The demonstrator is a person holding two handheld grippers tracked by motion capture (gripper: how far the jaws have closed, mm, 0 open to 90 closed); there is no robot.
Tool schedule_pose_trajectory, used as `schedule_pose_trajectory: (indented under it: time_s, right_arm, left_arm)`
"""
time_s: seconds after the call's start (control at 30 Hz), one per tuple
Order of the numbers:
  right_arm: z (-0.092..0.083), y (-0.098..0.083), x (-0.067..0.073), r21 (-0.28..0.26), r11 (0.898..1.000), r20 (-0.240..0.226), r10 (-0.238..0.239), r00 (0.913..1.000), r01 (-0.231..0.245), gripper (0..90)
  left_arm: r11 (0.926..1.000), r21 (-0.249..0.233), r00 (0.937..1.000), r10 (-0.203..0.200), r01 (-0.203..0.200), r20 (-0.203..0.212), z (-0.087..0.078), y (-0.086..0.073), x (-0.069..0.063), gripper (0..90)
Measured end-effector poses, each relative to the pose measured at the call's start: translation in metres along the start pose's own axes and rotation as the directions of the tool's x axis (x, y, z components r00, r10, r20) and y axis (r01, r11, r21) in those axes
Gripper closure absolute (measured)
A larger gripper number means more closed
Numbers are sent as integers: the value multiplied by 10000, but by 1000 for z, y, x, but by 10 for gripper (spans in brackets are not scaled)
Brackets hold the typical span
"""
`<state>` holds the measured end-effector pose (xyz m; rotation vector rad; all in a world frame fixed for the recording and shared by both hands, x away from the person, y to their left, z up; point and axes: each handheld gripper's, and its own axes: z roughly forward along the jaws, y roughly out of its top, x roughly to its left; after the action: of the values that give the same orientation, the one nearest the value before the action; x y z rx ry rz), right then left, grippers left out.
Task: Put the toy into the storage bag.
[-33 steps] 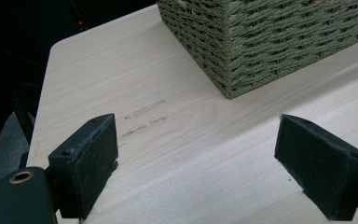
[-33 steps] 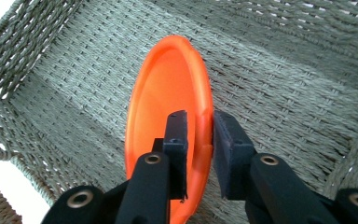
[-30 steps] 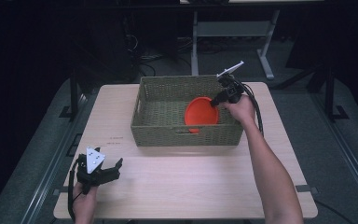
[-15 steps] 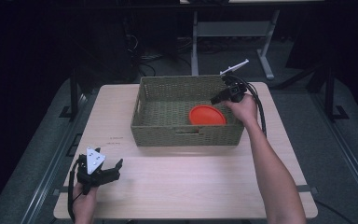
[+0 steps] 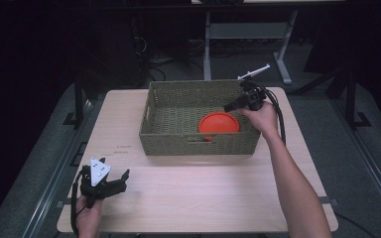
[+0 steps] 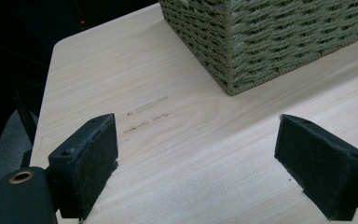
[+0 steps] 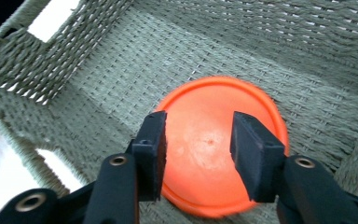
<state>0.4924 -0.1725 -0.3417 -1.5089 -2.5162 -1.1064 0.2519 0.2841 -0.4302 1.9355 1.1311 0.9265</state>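
While right tongs have just been opening above orange disc, basket wall hiding its near edge, left tongs wide.

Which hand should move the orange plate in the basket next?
The right. Its hand-held gripper hangs just above the orange plate inside the basket, jaws just opened, nothing between them. The left hand-held gripper sits far away at the table's near corner.

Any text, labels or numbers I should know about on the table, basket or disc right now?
Faint dark marks on the table, between the left gripper and the basket: three short lines, too small and blurred to read.
Basket: no text.
Orange disc lying in the basket: no text, plain surface.
Right gripper, jaws just opened above the disc: no label readable.
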Motion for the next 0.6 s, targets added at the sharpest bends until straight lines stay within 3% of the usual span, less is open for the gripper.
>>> schedule_pose_trajectory:
  time_s: [0.3, 0.4, 0.6]
  right_arm:
    - [-17, -7, 4, -278, 9996, -589, -37, 9983, 21, 408]
    - [-20, -10, 10, -211, 9994, -547, -279, 9981, 267, 366]
    - [-26, -20, 17, -271, 9982, -1175, -565, 9915, 536, 324]
  left_arm:
    - [10000, -21, 10000, -15, 15, 4, 0, 0, -1, 128]
    - [10000, 11, 10000, 13, -13, 4, 0, 0, -1, 128]
    - [10000, 5, 10000, -16, 16, 9, 1, 0, -1, 128]
